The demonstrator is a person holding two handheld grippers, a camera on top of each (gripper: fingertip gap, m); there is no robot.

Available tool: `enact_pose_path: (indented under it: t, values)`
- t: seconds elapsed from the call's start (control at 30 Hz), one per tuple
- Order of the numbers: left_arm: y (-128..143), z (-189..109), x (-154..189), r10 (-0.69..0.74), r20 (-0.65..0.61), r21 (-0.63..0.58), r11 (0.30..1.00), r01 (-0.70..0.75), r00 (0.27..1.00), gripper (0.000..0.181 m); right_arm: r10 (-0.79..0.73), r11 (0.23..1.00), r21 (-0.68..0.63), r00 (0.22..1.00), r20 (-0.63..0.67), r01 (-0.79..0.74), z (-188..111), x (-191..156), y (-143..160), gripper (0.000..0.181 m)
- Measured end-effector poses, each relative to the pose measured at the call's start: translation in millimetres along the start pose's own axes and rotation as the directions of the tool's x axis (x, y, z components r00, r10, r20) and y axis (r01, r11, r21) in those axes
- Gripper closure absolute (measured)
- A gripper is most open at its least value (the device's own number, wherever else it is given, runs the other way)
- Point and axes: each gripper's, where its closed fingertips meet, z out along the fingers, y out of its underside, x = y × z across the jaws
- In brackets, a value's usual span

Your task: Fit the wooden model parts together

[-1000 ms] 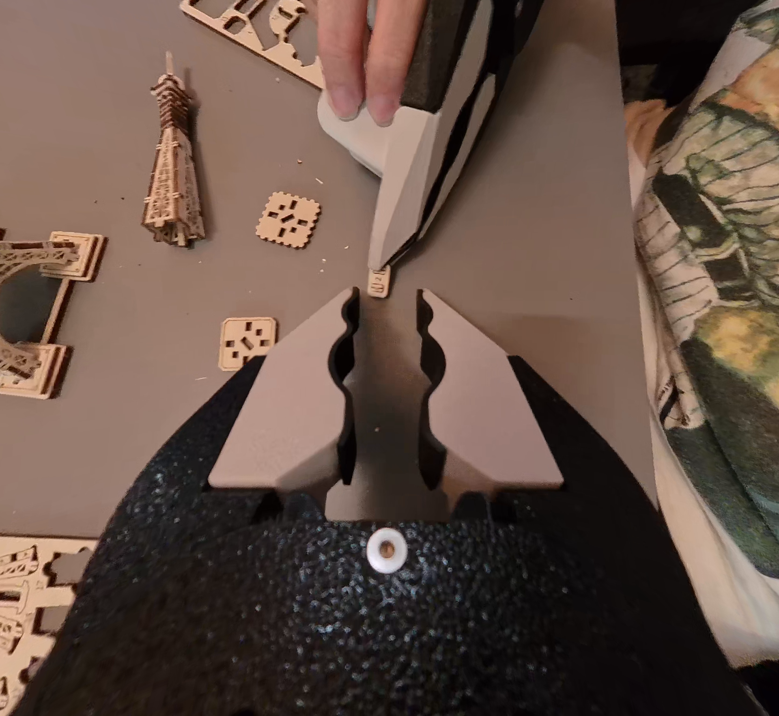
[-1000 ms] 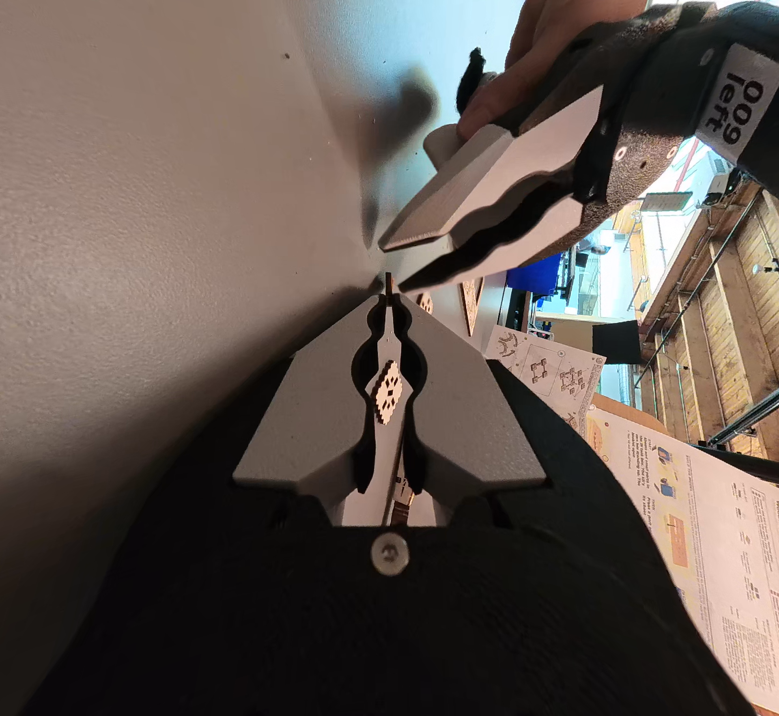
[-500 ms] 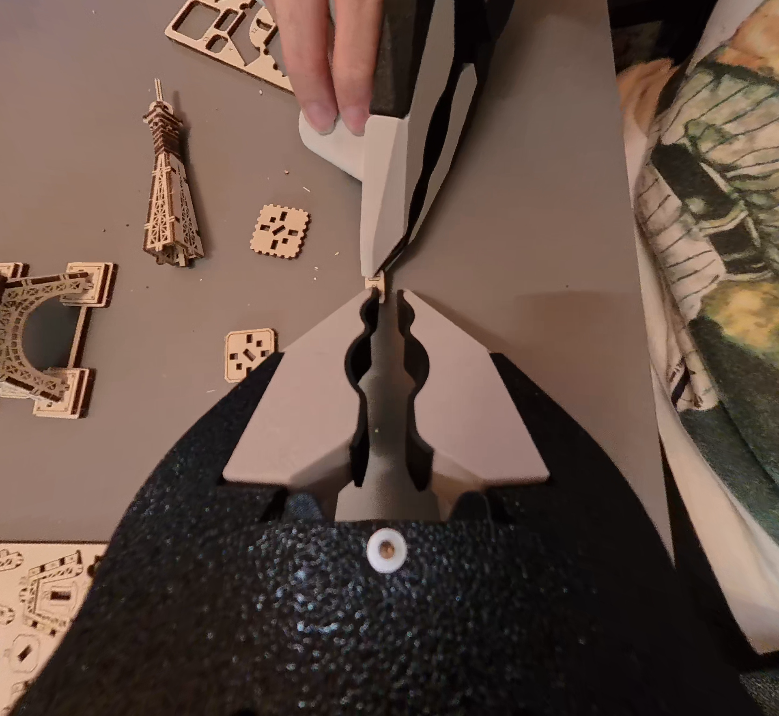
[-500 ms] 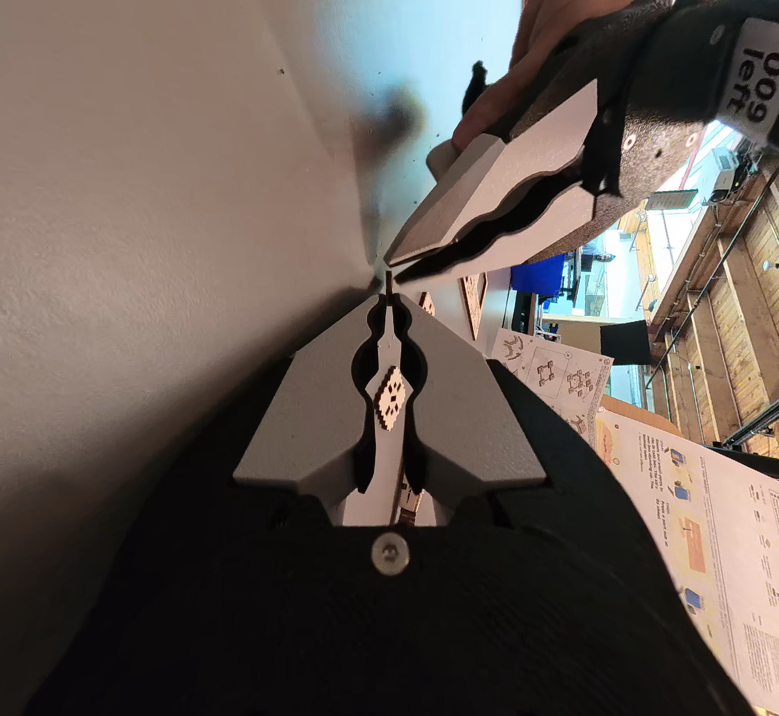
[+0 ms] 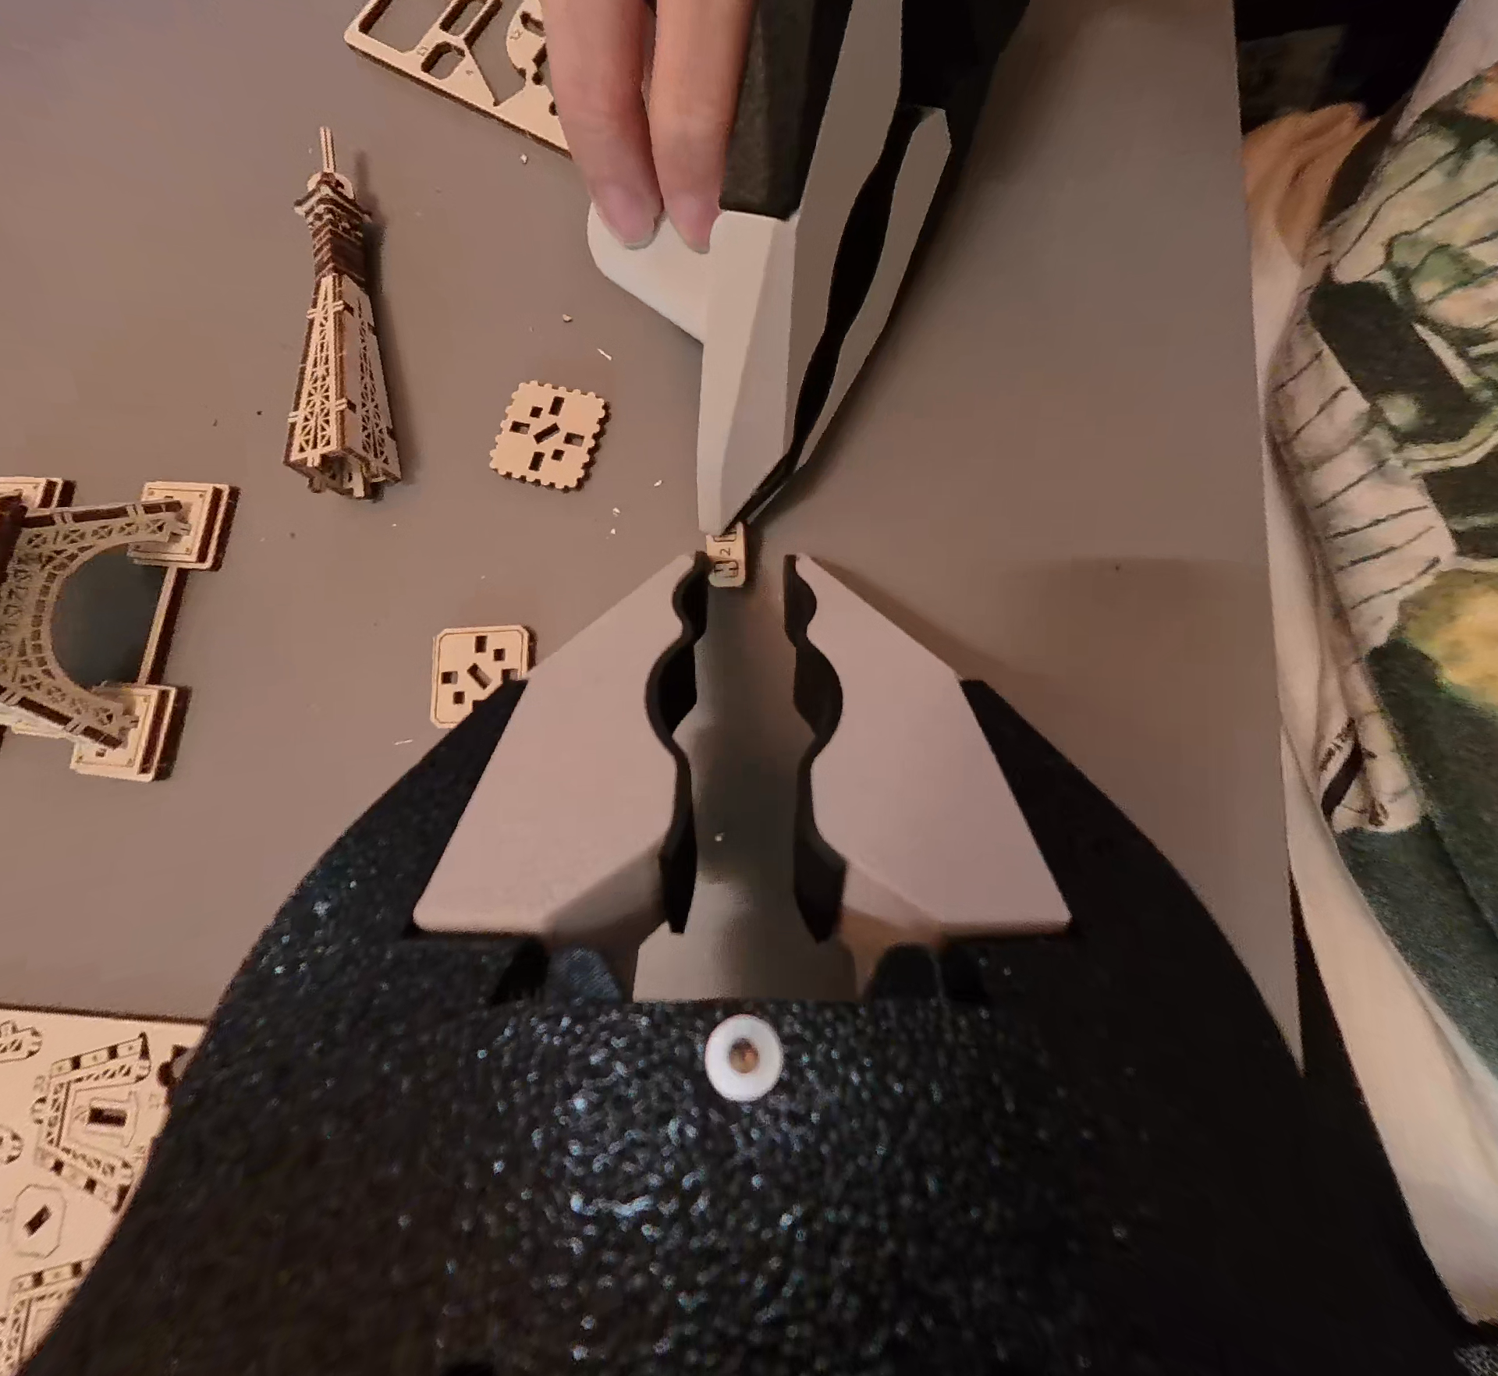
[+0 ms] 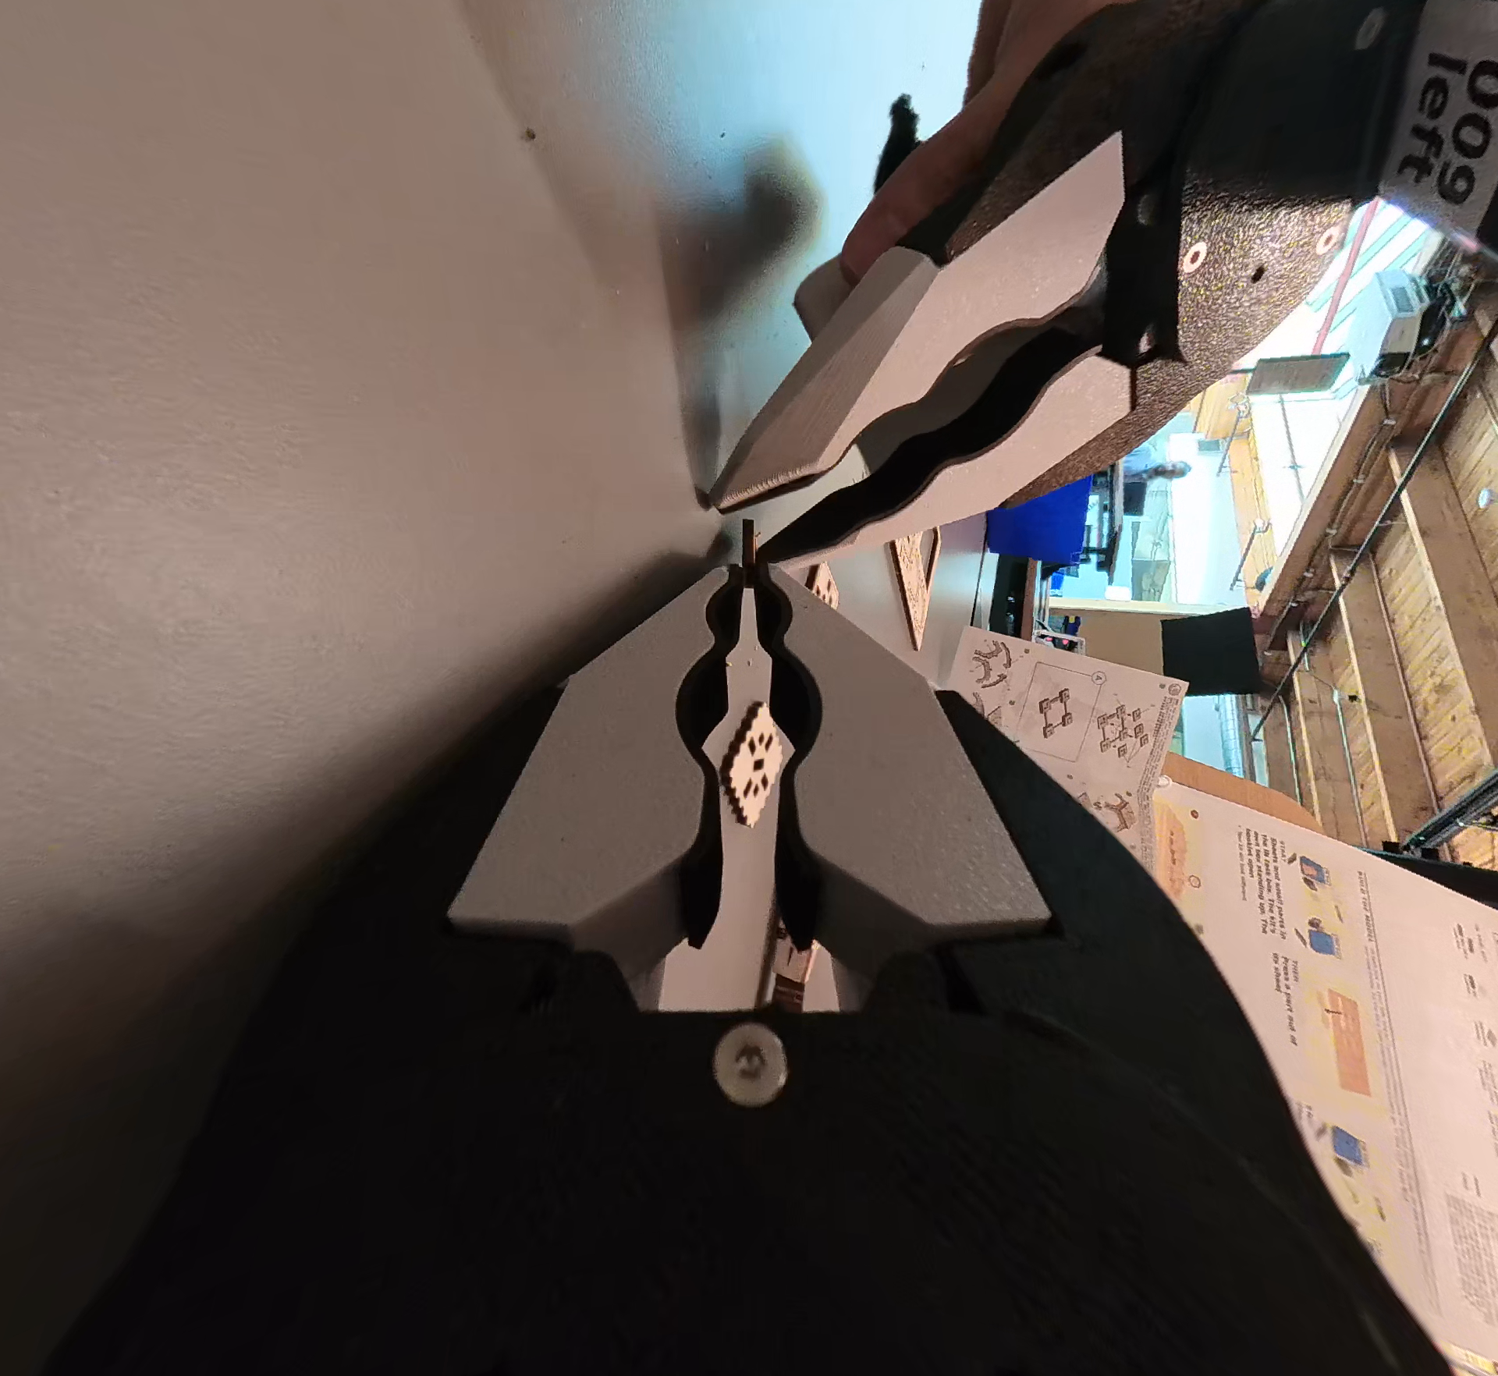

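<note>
Now, right tongs (image 5: 734,527): closed at the tips on a small wooden tab (image 5: 725,559), held upright with its lower edge at the grey surface (image 5: 1013,446); a hand (image 5: 624,40) grips the tool from above.
Left tongs (image 5: 742,567): parted to a narrow gap, tips on either side of the tab, the left-hand tip just beside it; whether it touches cannot be told.
Small wooden tab: thin pale plywood, rectangular, with tiny cut marks; seen edge-on in the right wrist view (image 6: 747,544) as a dark sliver.
Containers: no box or tray shows; two flat plywood sheets act as part holders. The far sheet (image 5: 454,16) has mostly empty cut-outs; the near sheet (image 5: 73,1142) at the lower left still carries lattice parts.
Loose parts: two square plates with slot holes, one with scalloped edges (image 5: 549,443), one with rounded corners (image 5: 478,672), lying flat, apart from each other.
Built pieces: a tapering lattice spire (image 5: 340,381) lies on its side; an arched lattice base (image 5: 73,608) sits on square stacked feet at the left edge.
Tool texture: smooth grey fingers (image 5: 567,770) with wavy black inner pads, speckled black bodies.
Paper: printed instruction sheets (image 6: 1297,972) lie on the surface.
Cloth: a green-and-cream printed fabric (image 5: 1394,527) lies beyond the surface's right edge.
</note>
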Motion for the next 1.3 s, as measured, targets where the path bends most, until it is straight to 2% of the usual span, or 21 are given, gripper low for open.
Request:
enact_pose_path:
  t: [0.03, 0.23, 0.37, 0.5, 0.73, 0.83, 0.9, 0.97, 1.03, 1.07, 1.13, 1.2, 1.3]
  values:
    - [0.1, -0.3, 0.3, -0.001, 0.001, -0.003, 1.0, 0.001, 1.0, 0.165, 0.002, 1.0, 0.001, 1.0, 0.001, -0.002, 0.1, 0.0, -0.1, 0.181]
    - [0.2, -4.9, 2.9, -0.002, 0.001, -0.016, 1.0, 0.002, 1.0, 0.172, 0.001, 1.0, -0.003, 1.0, 0.001, -0.001, 0.5, 0.1, 0.0, 0.181]
    - [0.4, -5.7, 4.2, -0.022, -0.016, -0.009, 1.0, 0.022, 1.0, 0.168, -0.007, 1.0, -0.007, 1.0, -0.001, 0.007, 0.6, 0.1, 0.1, 0.181]
    - [-5.6, -8.4, 1.3, -0.025, 0.002, 0.023, 0.999, 0.025, 1.0, 0.172, -0.003, 1.0, -0.006, 1.0, -0.001, 0.003, 0.7, 0.2, 0.2, 0.181]
    - [0.4, -3.7, 4.6, -0.017, -0.003, -0.072, 0.997, 0.017, 1.0, 0.173, -0.005, 1.0, -0.006, 1.0, -0.001, 0.005, 0.8, 0.1, 0.2, 0.181]
    - [0.3, -3.3, 3.3, -0.146, -0.032, -0.092, 0.985, 0.143, 0.989, 0.177, -0.011, 1.0, -0.005, 1.0, -0.002, 0.011, 0.7, 0.1, -0.1, 0.18]
    - [0.7, -2.3, -0.6, -0.295, -0.073, -0.095, 0.953, 0.288, 0.953, 0.181, -0.009, 1.0, -0.005, 1.0, -0.002, 0.009, 0.8, 0.2, -0.2, 0.18]
    - [-0.6, -3.5, 0.9, -0.354, -0.131, -0.083, 0.935, 0.346, 0.926, 0.181, -0.014, 1.0, -0.008, 1.0, -0.002, 0.014, 0.8, 0.1, 0.0, 0.18]
    - [-1.9, -5.9, 5.4, -0.313, -0.147, -0.075, 0.949, 0.305, 0.938, 0.166, -0.01, 1.0, -0.009, 1.0, -0.001, 0.01, 0.8, 0.0, 0.0, 0.18]
    - [-0.8, -7.1, 2.8, -0.279, -0.109, -0.073, 0.959, 0.272, 0.954, 0.16, -0.005, 1.0, -0.007, 1.0, 0.0, 0.005, 0.7, 0.1, 0.0, 0.181]
    - [-1.7, -10.8, -0.9, -0.202, -0.057, -0.061, 0.978, 0.198, 0.978, 0.155, 0.003, 1.0, -0.003, 1.0, 0.002, -0.003, 0.8, 0.1, 0.0, 0.181]
    - [-1.8, -12.7, 2.4, -0.098, -0.055, -0.068, 0.993, 0.095, 0.994, 0.153, 0.021, 1.0, 0.007, 1.0, 0.007, -0.021, 0.5, 0.0, -0.2, 0.181]
    - [2.5, -10.6, 4.3, 0.051, -0.042, -0.122, 0.991, -0.056, 0.998, 0.155, 0.051, 0.998, 0.025, 0.999, 0.013, -0.051, -0.5, -0.2, 0.1, 0.181]
